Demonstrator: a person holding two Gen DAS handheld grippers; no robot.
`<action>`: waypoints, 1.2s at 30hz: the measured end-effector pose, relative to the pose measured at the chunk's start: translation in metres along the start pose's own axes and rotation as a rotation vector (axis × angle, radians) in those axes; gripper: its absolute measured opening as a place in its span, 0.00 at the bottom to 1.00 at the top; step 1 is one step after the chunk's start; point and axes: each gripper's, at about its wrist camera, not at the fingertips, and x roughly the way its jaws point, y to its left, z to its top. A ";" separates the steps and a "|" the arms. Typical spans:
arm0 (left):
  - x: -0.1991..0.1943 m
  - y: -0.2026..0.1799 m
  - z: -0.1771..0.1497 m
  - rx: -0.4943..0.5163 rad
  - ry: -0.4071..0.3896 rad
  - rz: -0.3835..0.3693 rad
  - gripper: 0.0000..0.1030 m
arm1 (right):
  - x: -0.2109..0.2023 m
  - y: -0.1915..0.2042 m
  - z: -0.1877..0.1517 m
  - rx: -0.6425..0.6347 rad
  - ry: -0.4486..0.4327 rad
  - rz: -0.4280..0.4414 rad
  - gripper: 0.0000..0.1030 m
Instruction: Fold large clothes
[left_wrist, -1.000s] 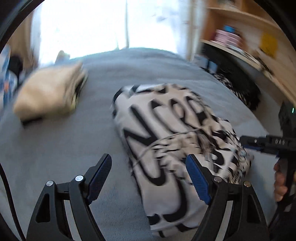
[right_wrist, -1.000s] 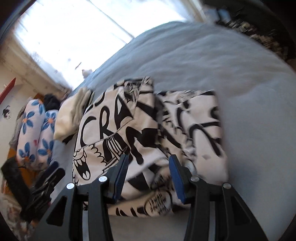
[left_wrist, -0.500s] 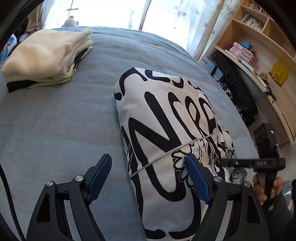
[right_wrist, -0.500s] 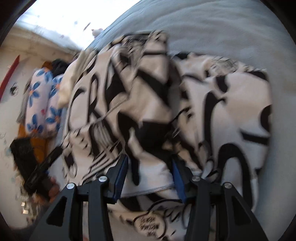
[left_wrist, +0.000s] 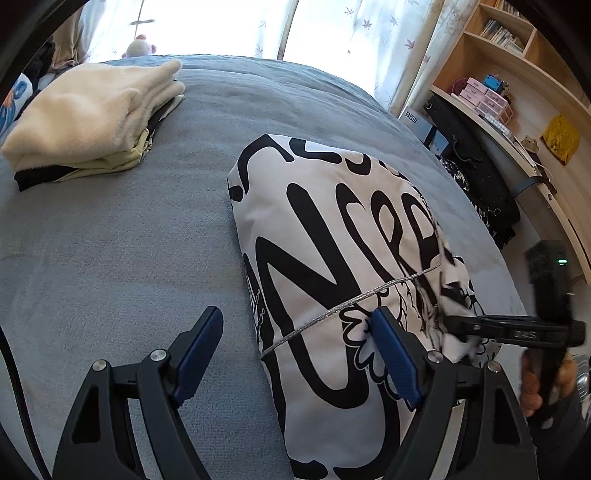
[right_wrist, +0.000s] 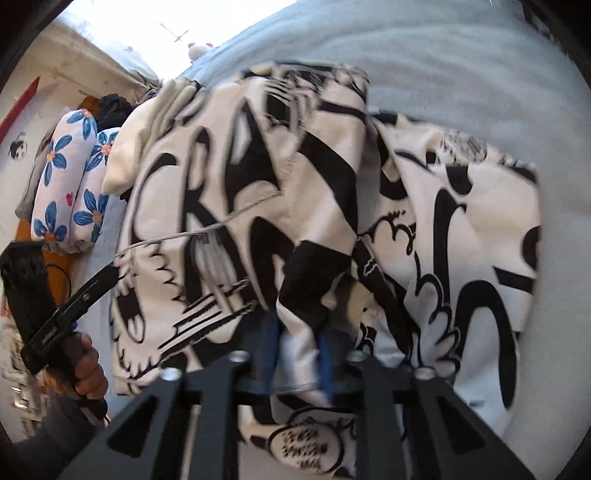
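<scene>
1. The black-and-white printed garment (left_wrist: 343, 266) lies folded on the grey bed cover (left_wrist: 110, 258), directly ahead of both tools.
2. Left hand-held gripper (left_wrist: 297, 354): jaws stand wide apart with nothing between the pads. The near left edge of the garment lies between its two fingers; its right finger (left_wrist: 393, 358) sits over the printed cloth, its left finger over bare bed cover.
3. Right hand-held gripper (right_wrist: 295, 354): jaws have just been closing and are now pinched on a fold of the garment (right_wrist: 295, 229), white cloth squeezed between the blue pads. This view is motion-blurred.
4. In the left wrist view the right hand-held gripper (left_wrist: 448, 325) meets the garment's right edge, to the right of the left tool; a hand (left_wrist: 535, 384) grips its handle.
5. A stack of folded cream clothes (left_wrist: 92, 118) rests on the bed, ahead and to the left of the left tool, well apart from the garment.
6. Flower-print pillows (right_wrist: 70, 177) lie to the far left of the right tool.
</scene>
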 end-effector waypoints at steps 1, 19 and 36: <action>-0.001 -0.001 0.000 0.003 -0.001 0.005 0.79 | -0.011 0.011 -0.003 -0.022 -0.029 -0.033 0.10; 0.020 -0.057 -0.010 0.145 0.044 -0.023 0.79 | -0.059 -0.035 -0.071 0.136 -0.189 -0.150 0.09; 0.020 -0.084 -0.010 0.240 0.050 0.029 0.86 | -0.091 -0.038 -0.065 0.203 -0.265 -0.088 0.42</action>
